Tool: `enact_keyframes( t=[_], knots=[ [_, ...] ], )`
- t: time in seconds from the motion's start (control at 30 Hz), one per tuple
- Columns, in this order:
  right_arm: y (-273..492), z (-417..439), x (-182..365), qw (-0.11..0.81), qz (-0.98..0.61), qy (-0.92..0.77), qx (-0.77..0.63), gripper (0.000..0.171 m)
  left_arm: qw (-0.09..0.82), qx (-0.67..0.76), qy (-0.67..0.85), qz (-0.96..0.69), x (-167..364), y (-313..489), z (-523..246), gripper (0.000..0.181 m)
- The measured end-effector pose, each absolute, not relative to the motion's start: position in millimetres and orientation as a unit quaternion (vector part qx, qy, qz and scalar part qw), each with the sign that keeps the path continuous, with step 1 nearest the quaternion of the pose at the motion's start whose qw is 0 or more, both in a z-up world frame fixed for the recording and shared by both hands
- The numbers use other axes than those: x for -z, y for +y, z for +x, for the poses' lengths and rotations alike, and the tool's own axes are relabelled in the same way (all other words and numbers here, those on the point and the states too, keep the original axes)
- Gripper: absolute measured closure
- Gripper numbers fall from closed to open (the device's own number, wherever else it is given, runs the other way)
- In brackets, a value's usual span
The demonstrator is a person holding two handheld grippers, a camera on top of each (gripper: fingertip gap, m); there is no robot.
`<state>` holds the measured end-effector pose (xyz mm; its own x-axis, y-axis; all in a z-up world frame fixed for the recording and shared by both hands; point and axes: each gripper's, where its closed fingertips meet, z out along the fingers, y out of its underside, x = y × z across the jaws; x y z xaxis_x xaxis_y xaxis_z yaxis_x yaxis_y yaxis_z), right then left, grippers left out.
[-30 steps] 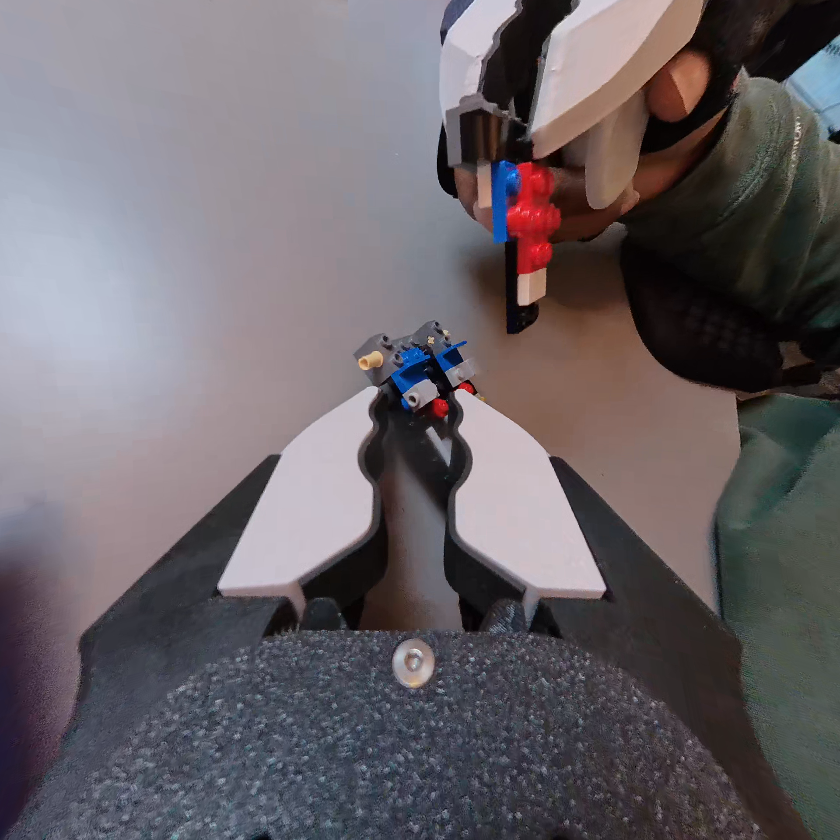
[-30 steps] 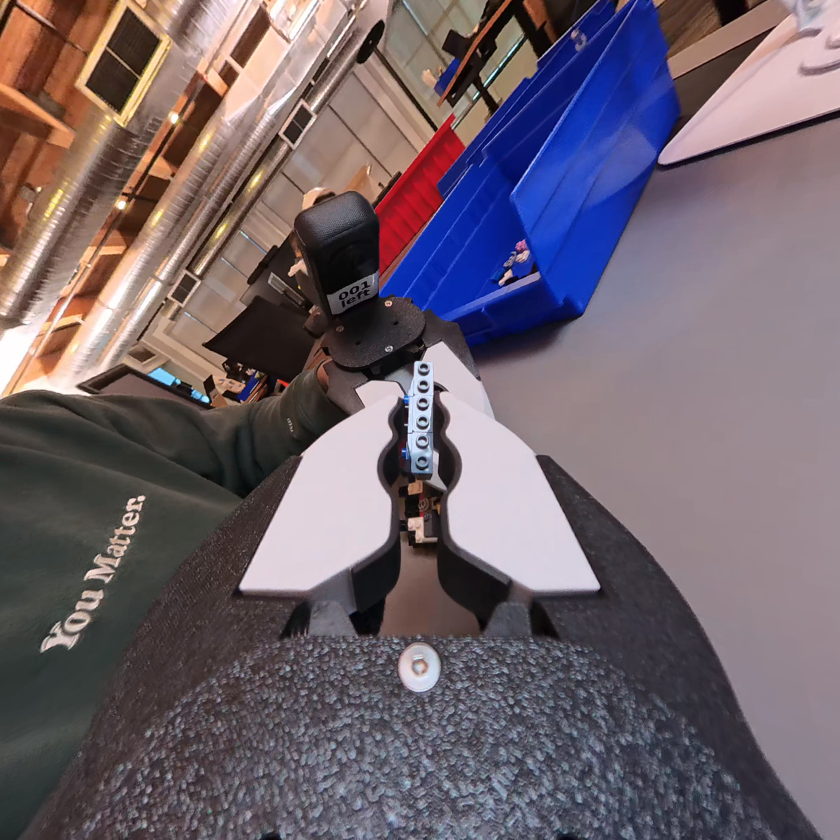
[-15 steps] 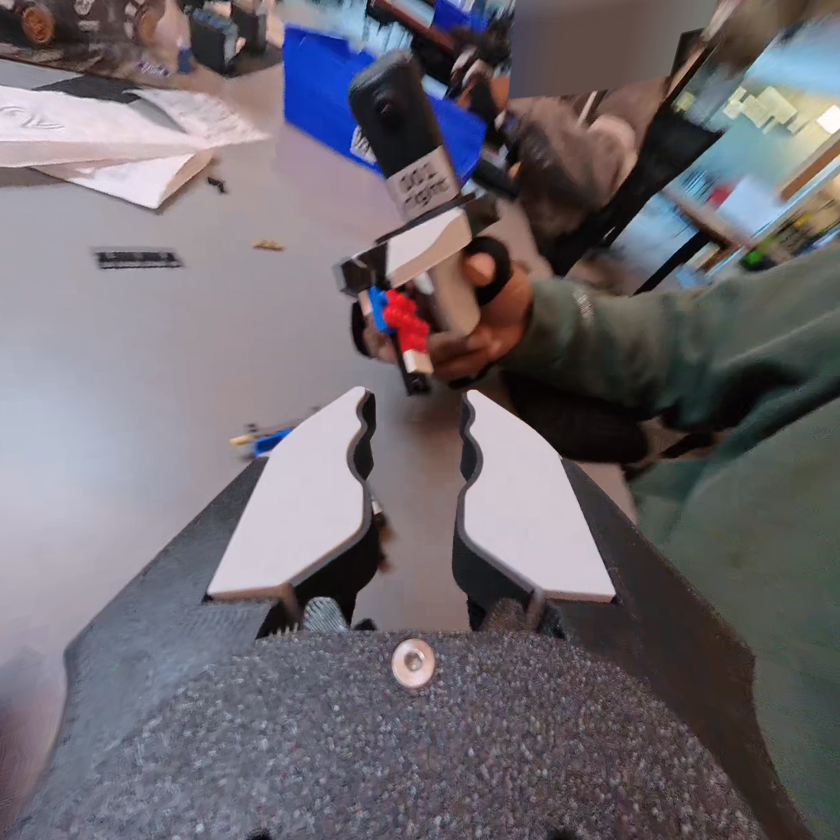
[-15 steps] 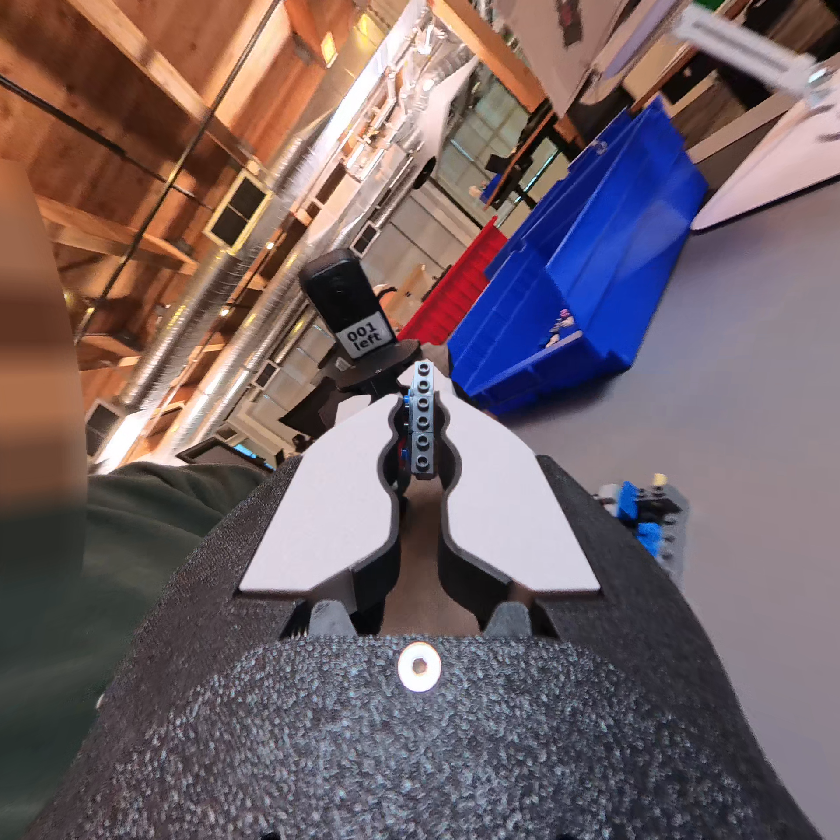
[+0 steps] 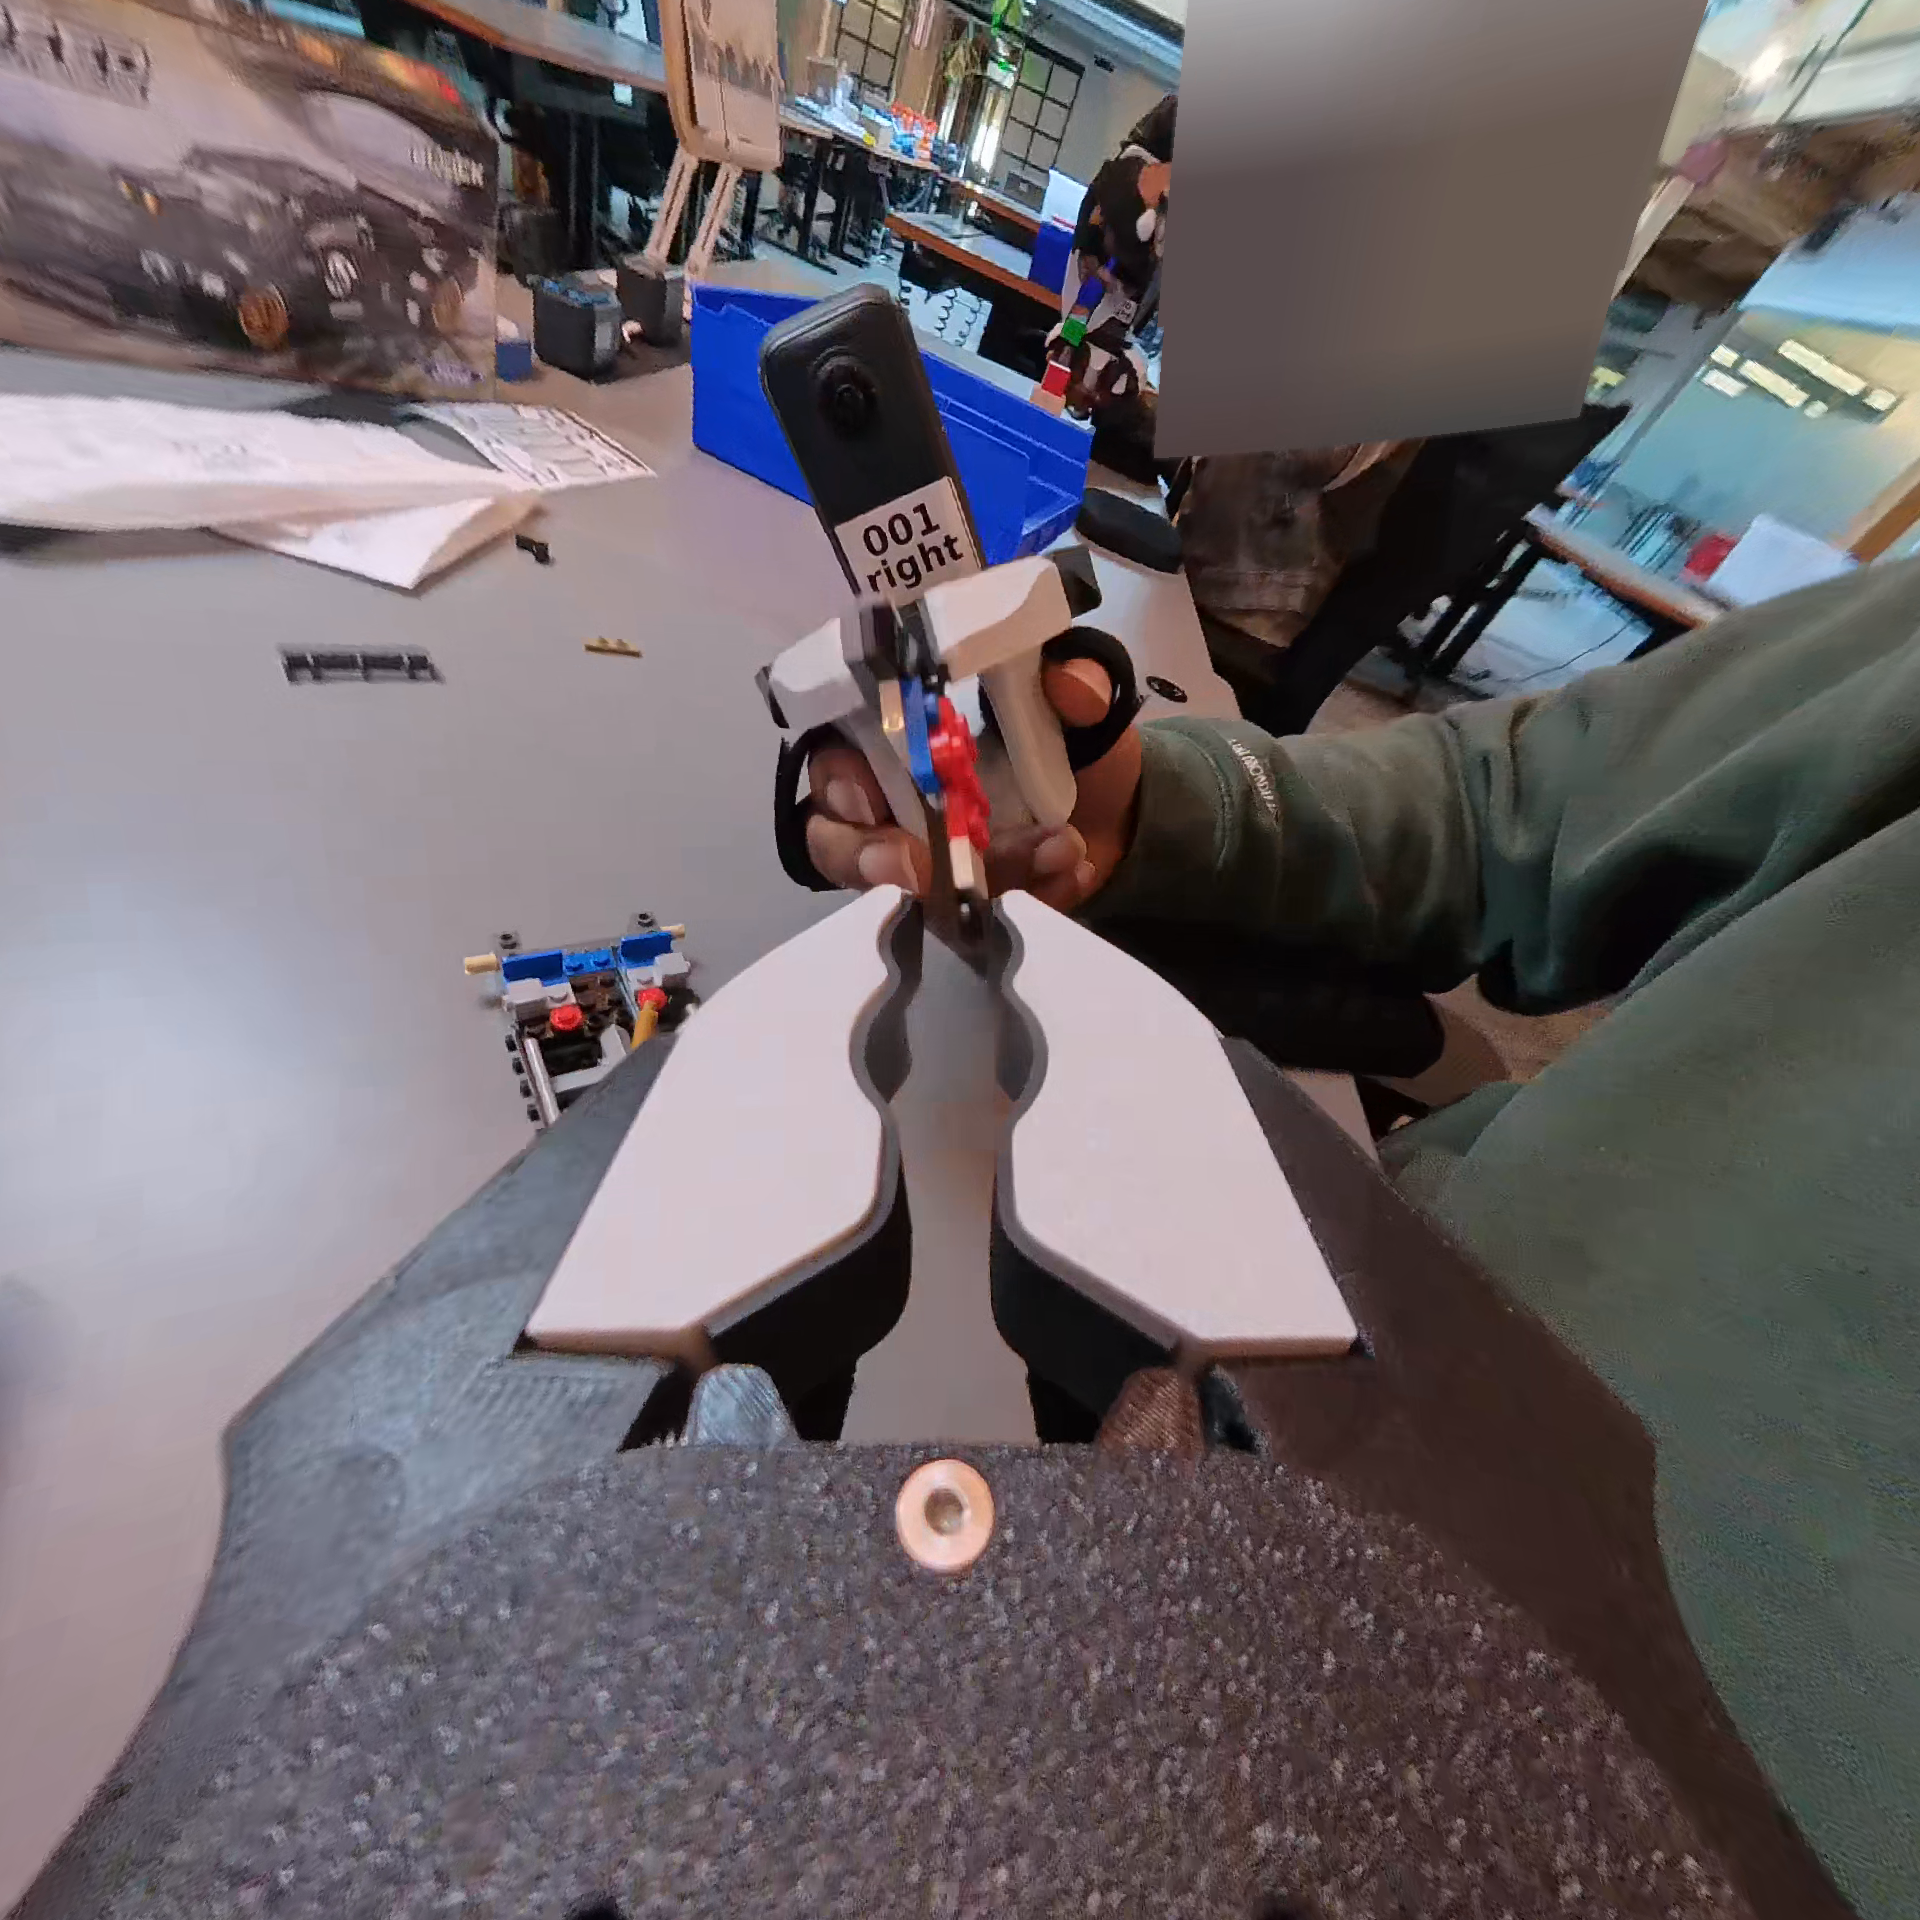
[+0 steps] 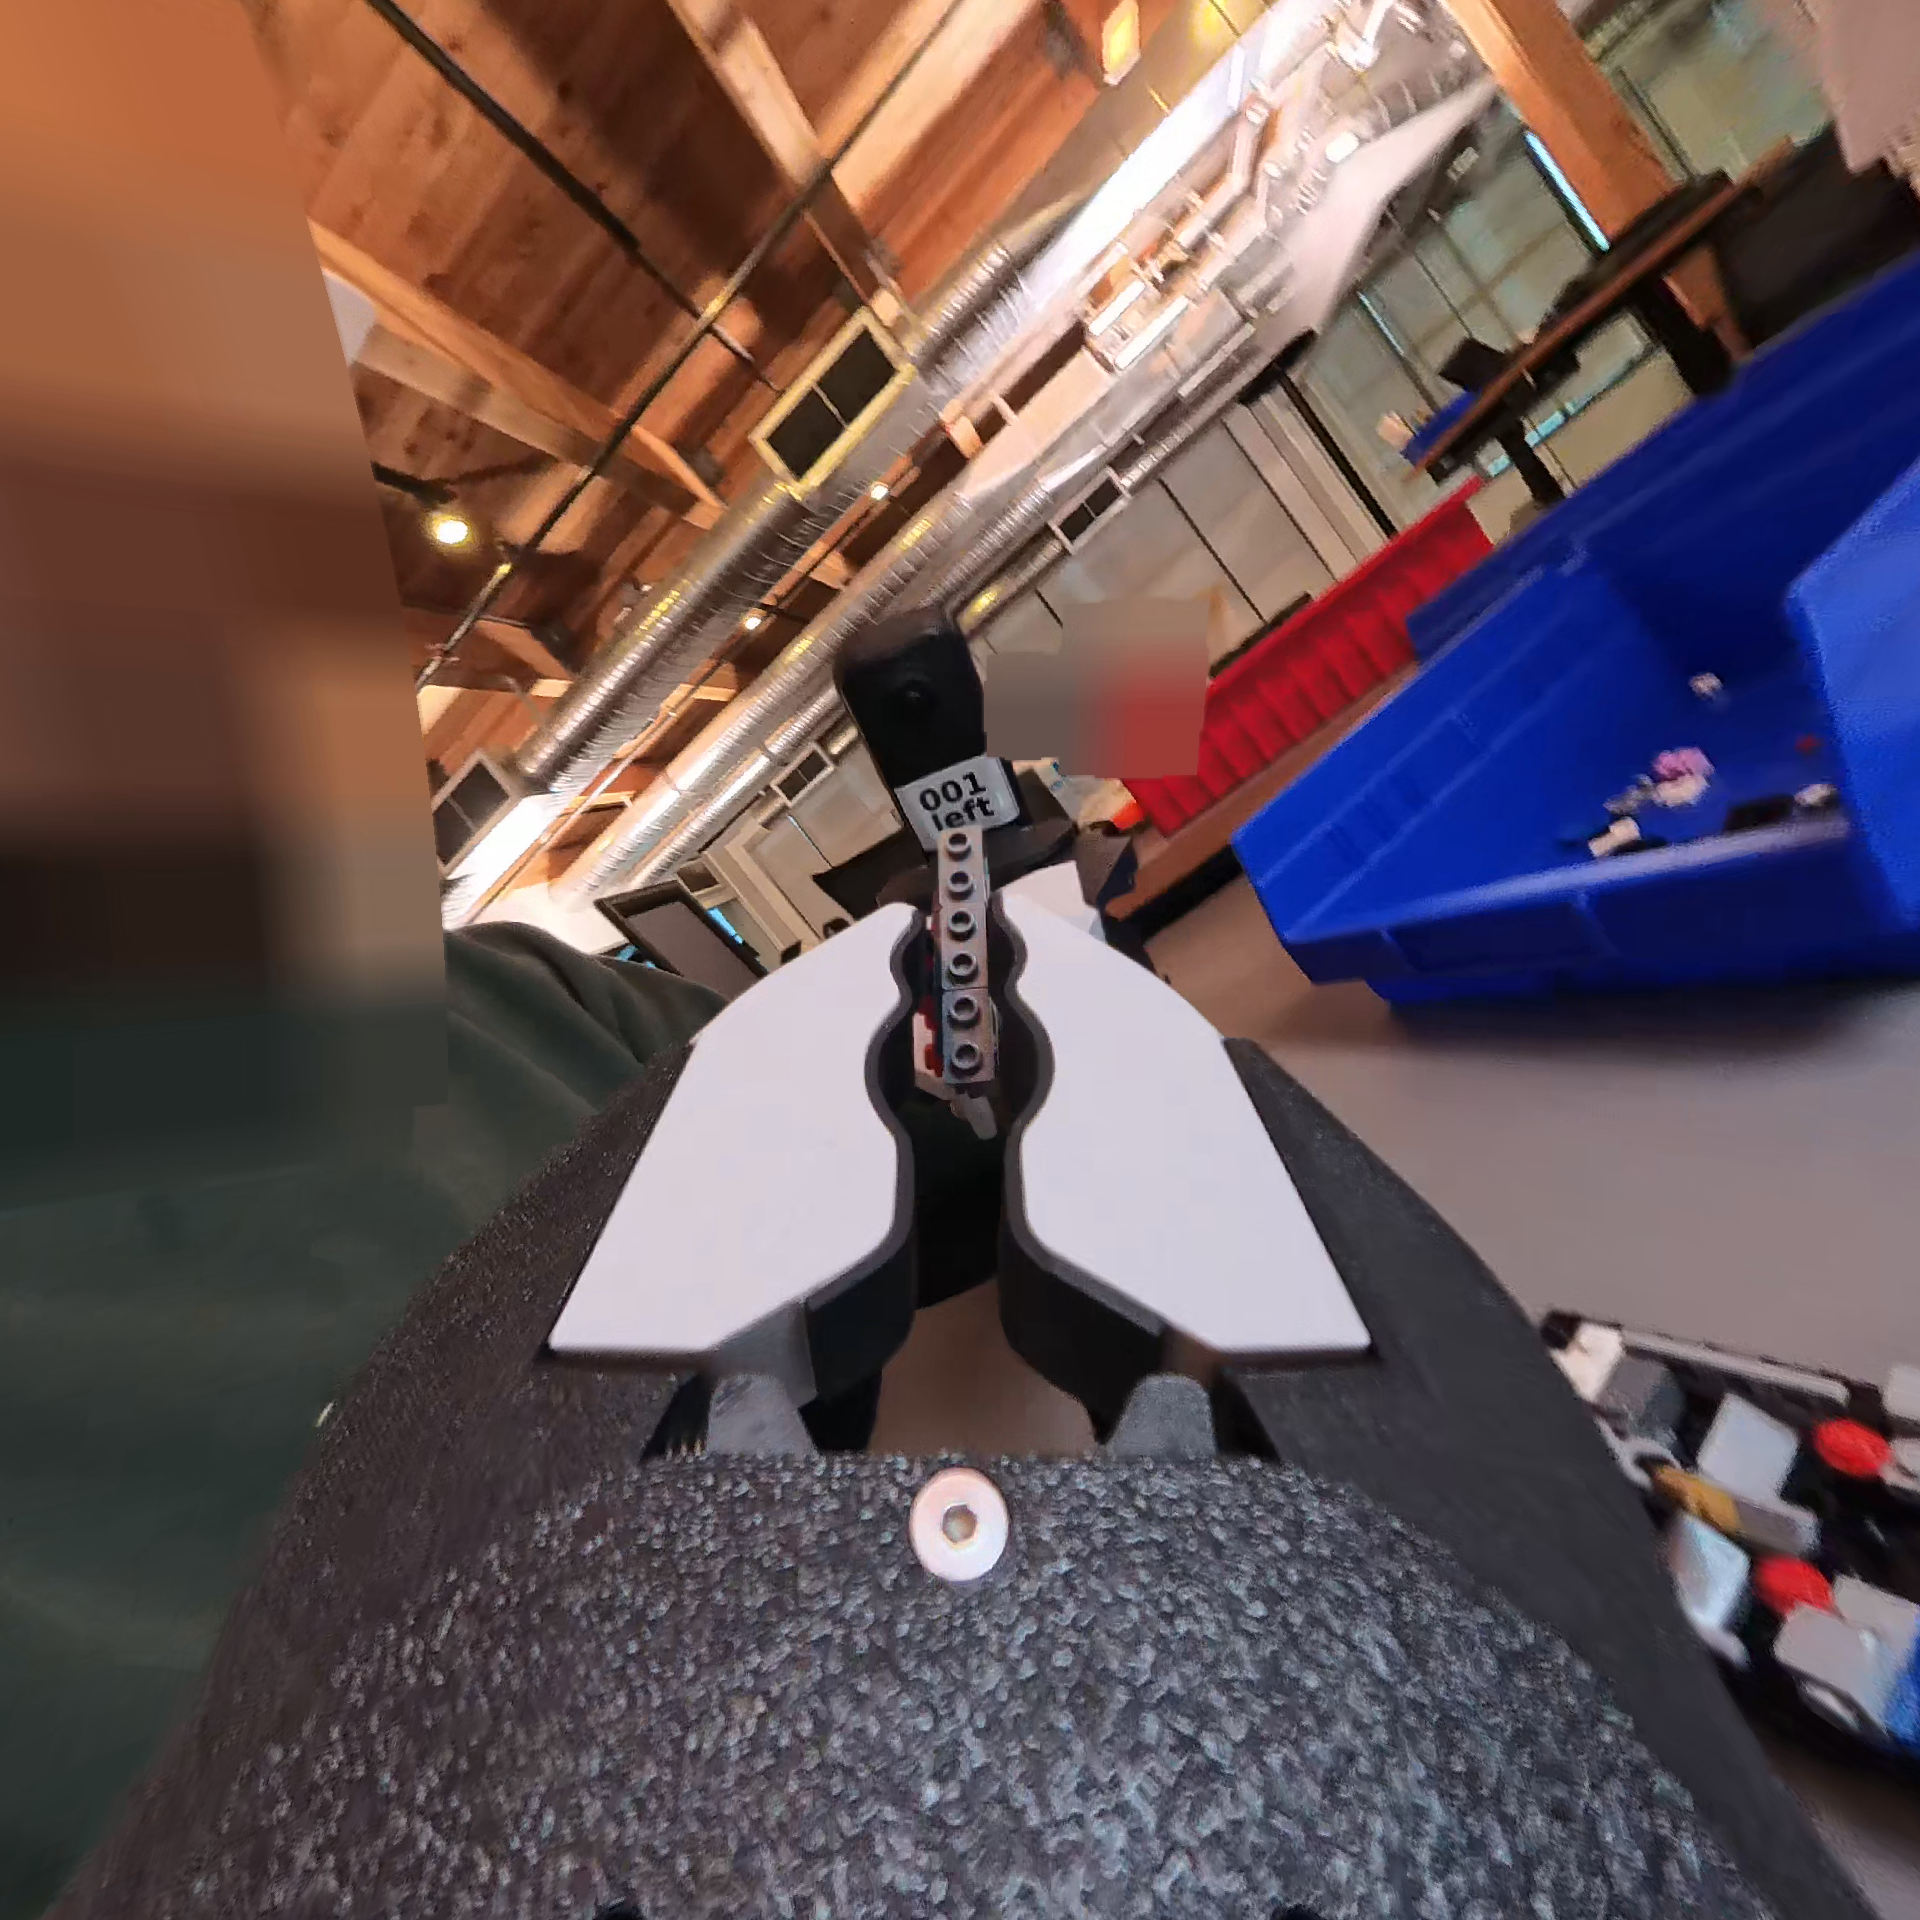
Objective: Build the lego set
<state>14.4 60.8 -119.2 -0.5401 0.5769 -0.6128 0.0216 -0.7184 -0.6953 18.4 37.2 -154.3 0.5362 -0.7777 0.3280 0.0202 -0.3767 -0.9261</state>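
On the grey table (image 5: 260, 831) a large box with a car picture (image 5: 239, 197) stands far back, blue bins (image 6: 1621, 831) beside it and white papers (image 5: 281, 468) in front. Nearer, a small brick car frame (image 5: 582, 1003) lies just left of the left gripper (image 5: 951, 920), whose fingers are a little apart, the strip's black tip between them; contact unclear. Facing it, the right gripper (image 6: 956, 935) is clamped on a brick strip (image 5: 945, 774) of grey, blue and red pieces.
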Motion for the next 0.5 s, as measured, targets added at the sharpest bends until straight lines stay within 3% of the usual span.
enact_keyframes(
  t=[0.2, 0.33, 0.5],
  knots=[
    [50.1, 24.4, 101.2, 0.198, -0.38, -0.342, -0.836, 0.16, 0.558, 0.316, 0.31, -0.702, 133.4, 24.0, 26.1, 0.173],
    [49.1, 21.7, 100.2, 0.221, -0.374, -0.34, -0.834, 0.16, 0.558, 0.349, 0.285, -0.696, 131.0, 24.1, 25.2, 0.163],
    [50.8, 11.8, 106.7, 0.231, -0.396, -0.333, -0.823, 0.16, 0.534, 0.421, 0.235, -0.695, 134.5, 29.7, 18.7, 0.175]
  ],
)
